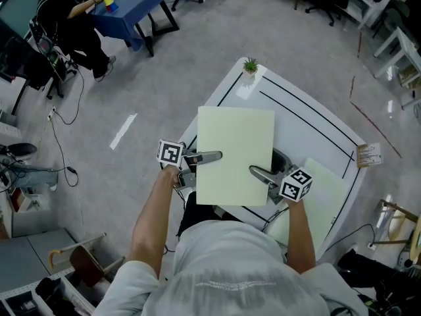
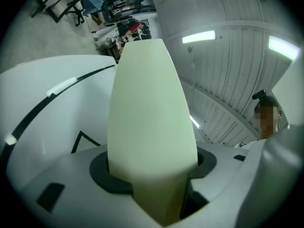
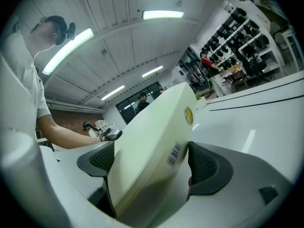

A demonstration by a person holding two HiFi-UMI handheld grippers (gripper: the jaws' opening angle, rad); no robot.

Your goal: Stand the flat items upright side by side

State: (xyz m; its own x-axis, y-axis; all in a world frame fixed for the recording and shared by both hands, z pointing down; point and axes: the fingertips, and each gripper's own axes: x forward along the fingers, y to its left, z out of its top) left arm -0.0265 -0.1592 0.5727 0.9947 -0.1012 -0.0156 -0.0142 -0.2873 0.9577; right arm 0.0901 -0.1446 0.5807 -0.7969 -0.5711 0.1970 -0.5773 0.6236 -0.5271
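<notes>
A pale green flat item (image 1: pixel 235 155) hangs above the white table (image 1: pixel 309 127), its broad face turned up toward the head view. My left gripper (image 1: pixel 209 157) grips its left edge and my right gripper (image 1: pixel 260 173) its lower right edge. In the left gripper view the flat item (image 2: pixel 152 108) fills the gap between both dark pads. In the right gripper view the same item (image 3: pixel 152 146), with a barcode sticker, sits tilted between the pads. A second pale green flat item (image 1: pixel 325 199) lies flat on the table at the right.
A small potted plant (image 1: pixel 250 66) stands at the table's far corner. A tag (image 1: pixel 369 155) sticks out at the right edge. Black lines mark the tabletop. A blue table (image 1: pixel 141 2) and a seated person are far off at the upper left.
</notes>
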